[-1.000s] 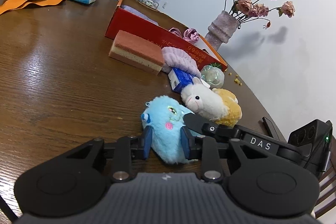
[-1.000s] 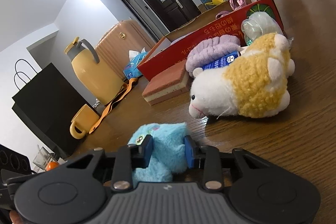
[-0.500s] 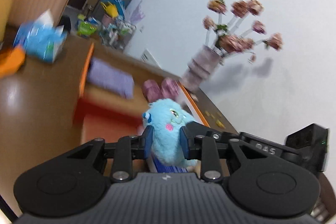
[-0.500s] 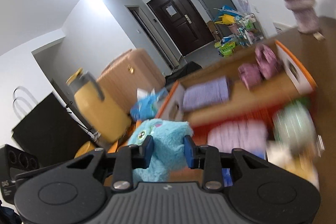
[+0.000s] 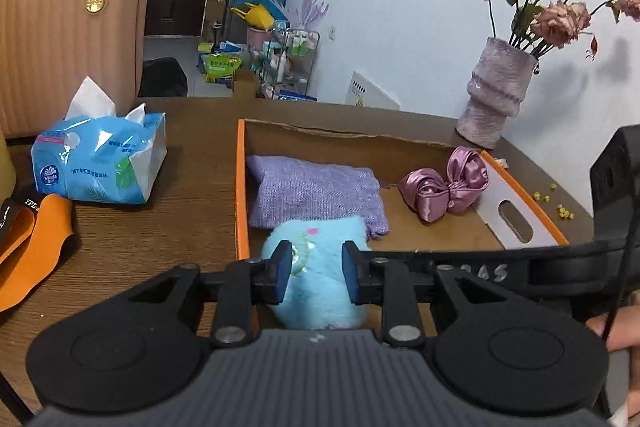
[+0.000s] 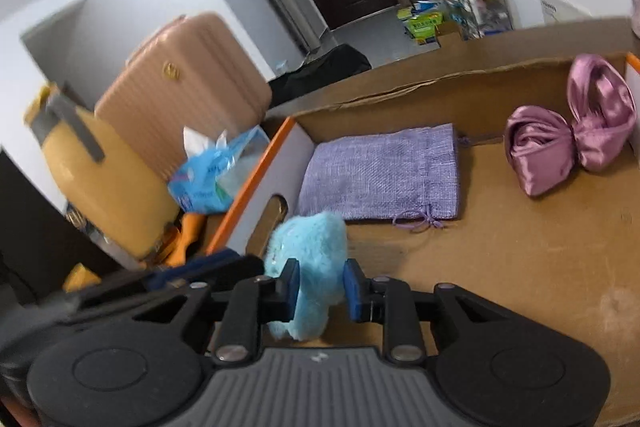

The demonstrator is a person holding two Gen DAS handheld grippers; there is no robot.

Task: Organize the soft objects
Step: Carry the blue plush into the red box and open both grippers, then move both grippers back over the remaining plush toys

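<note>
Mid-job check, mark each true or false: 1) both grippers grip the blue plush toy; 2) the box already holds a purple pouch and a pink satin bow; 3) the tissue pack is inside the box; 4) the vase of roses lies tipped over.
1) True: the left gripper and right gripper both pinch the blue plush toy.
2) True: the purple pouch and pink satin bow lie in the box.
3) False: the tissue pack sits on the table, left of the box.
4) False: the vase stands upright behind the box.
</note>
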